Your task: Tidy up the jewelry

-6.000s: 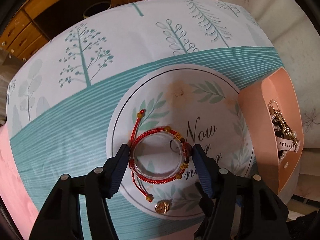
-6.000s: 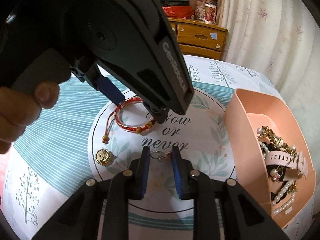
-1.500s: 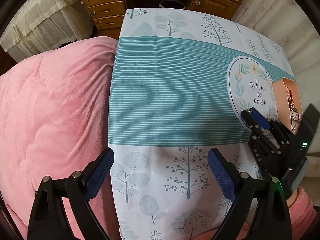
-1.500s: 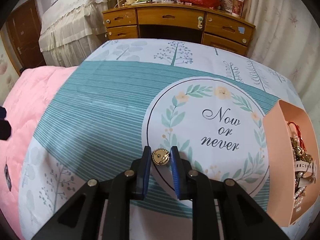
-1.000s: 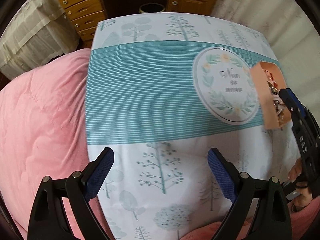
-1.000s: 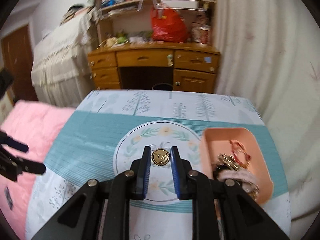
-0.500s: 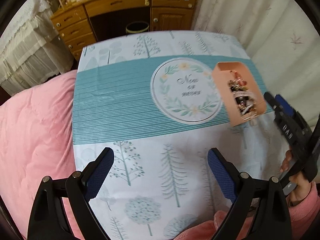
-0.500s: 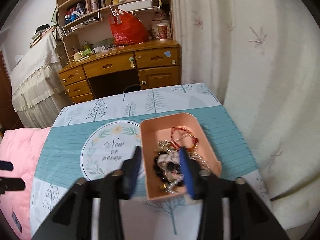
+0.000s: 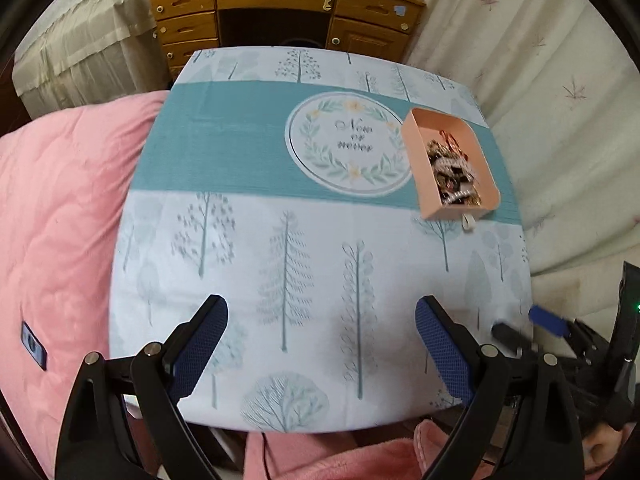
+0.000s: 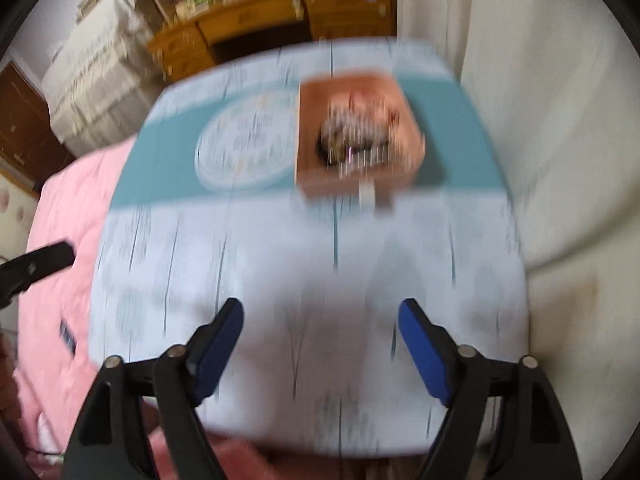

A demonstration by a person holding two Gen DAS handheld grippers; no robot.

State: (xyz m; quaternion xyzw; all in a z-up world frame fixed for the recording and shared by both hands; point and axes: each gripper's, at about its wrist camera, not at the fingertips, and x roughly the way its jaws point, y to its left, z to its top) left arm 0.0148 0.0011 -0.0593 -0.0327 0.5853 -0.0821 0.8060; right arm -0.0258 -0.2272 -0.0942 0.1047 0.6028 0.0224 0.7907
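The right gripper [image 10: 320,348] hangs over the near, tree-printed part of the tablecloth [image 9: 288,264], its jaws opening wide with nothing between the blue pads. The left gripper [image 9: 320,348] stands just as wide and just as empty, over the same near edge of the table.

Farther out, at the far right of the cloth, sits the pink tray [image 9: 416,160], just beside the round "Now or never" print [image 9: 348,148]. The jewelry [image 9: 450,172] lies heaped inside it; no loose piece shows on the cloth.

The pieces look light and small: chains and cords that would be limp and prone to tangle, beads and metal that would likely slide on a pad. A single piece would best be pinched across a firm part, such as a bead, clasp or rim, not pulled by a strand caught in the heap. The tray itself looks like thin, stiff plastic, and its wall would give the better hold.

A pale strap or loop [image 9: 467,222] hangs over the tray's near wall; what it belongs to cannot be made out. The right wrist view is heavily smeared, so the heap there is only a blur. In the left wrist view the right gripper is cut off at the right edge.
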